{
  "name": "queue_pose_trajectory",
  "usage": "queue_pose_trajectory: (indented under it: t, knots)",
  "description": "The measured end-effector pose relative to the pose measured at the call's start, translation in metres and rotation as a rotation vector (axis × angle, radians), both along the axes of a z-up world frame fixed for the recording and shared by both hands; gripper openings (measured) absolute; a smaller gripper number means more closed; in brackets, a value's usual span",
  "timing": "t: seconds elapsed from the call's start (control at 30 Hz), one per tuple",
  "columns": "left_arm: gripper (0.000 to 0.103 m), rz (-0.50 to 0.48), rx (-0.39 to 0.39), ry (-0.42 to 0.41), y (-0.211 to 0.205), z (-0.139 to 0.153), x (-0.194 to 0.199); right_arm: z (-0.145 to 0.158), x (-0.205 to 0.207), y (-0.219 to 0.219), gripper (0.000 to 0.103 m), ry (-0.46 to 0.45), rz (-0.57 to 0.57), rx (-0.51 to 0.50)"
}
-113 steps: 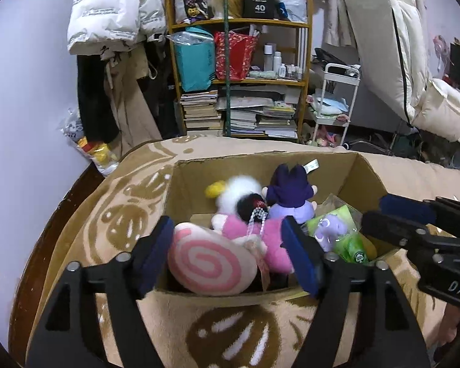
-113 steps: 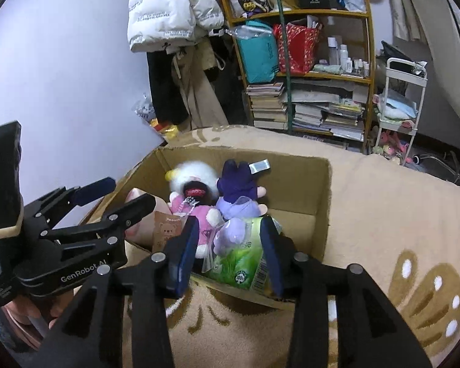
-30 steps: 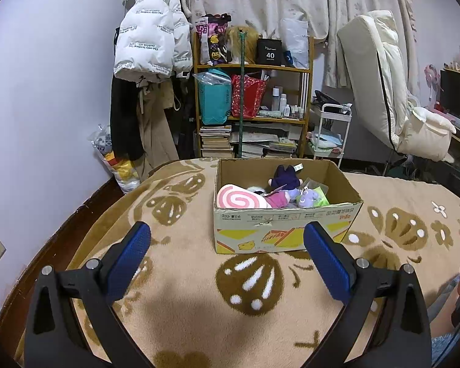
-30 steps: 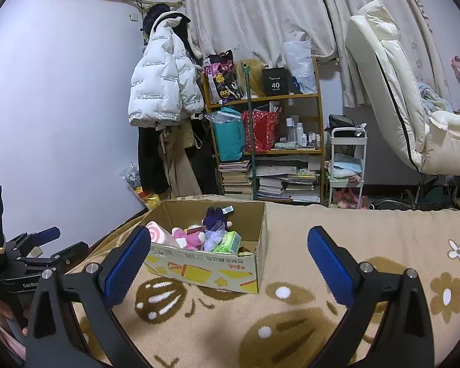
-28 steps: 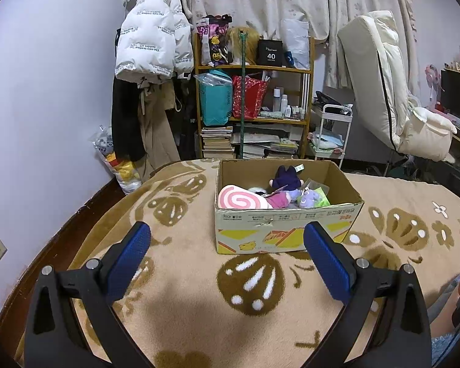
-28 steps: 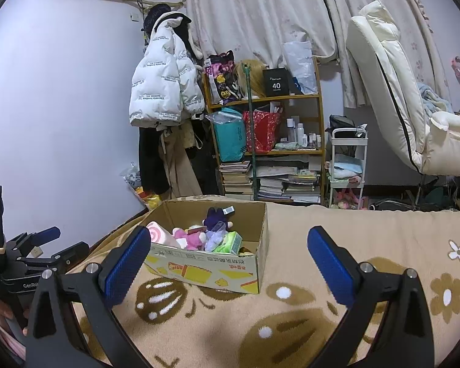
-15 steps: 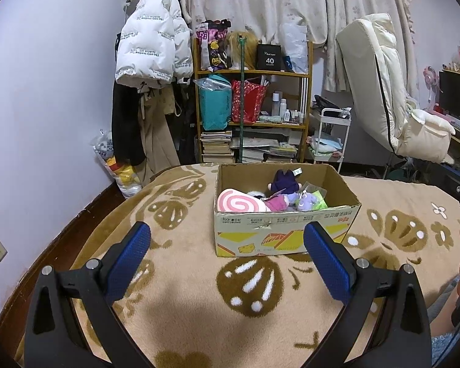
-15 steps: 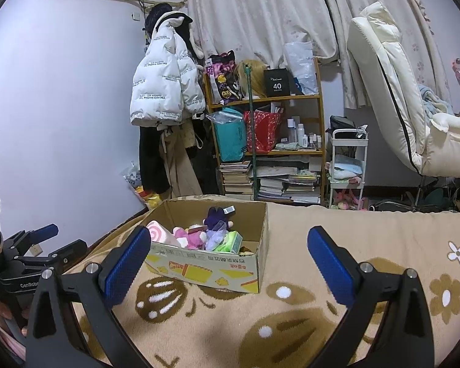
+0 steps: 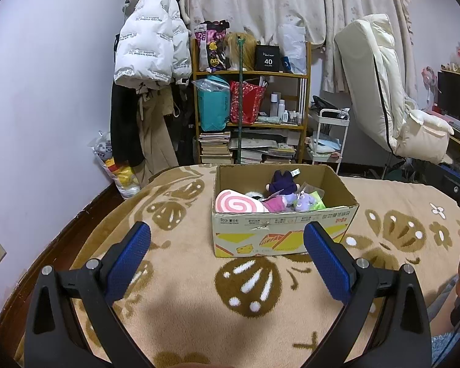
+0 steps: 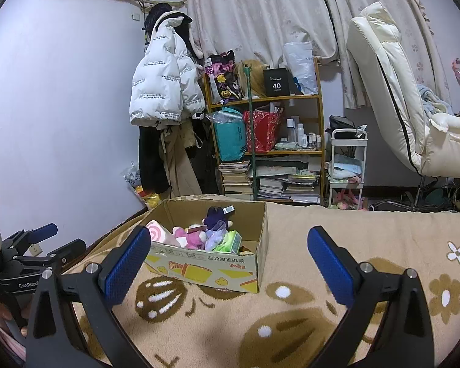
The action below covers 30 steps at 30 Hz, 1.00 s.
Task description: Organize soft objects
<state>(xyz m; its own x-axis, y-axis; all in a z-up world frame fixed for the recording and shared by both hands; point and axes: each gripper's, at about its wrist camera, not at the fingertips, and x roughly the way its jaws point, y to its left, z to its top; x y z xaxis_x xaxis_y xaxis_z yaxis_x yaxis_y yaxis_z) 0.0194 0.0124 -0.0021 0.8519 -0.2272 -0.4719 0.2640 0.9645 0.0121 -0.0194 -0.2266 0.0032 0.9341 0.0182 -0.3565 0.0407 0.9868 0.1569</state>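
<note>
Bedroom blanket [image 9: 184, 291] under both tools, left tool [image 9: 227, 260] and right tool [image 10: 228, 263], fingers spread, facing box [image 9: 279, 236]

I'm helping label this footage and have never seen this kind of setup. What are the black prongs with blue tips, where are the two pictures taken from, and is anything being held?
No robot here: a person holds a hand-held gripping tool in each hand, and each tool carries a wide-angle camera looking forward along its two fingers. One picture comes from the left tool, the other from the right tool. The blue-padded prongs are their fingers, spread wide with nothing between them, so nothing is held.

Ahead, on a tan blanket with brown prints, sits an open cardboard box. Inside are soft things: a pink swirl cushion, a purple plush, a pink plush and a green packet. In the right view, the left tool also appears at the left edge.
</note>
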Motion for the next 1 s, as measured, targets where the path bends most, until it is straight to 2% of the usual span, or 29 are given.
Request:
queue_pose_trajectory:
  t: [1.0]
  knots:
    - [0.099, -0.025, 0.019, 0.023, -0.0056, -0.0053, 0.0034, -0.003, -0.0014, -0.0018, 0.103, 0.005, 0.0, -0.001]
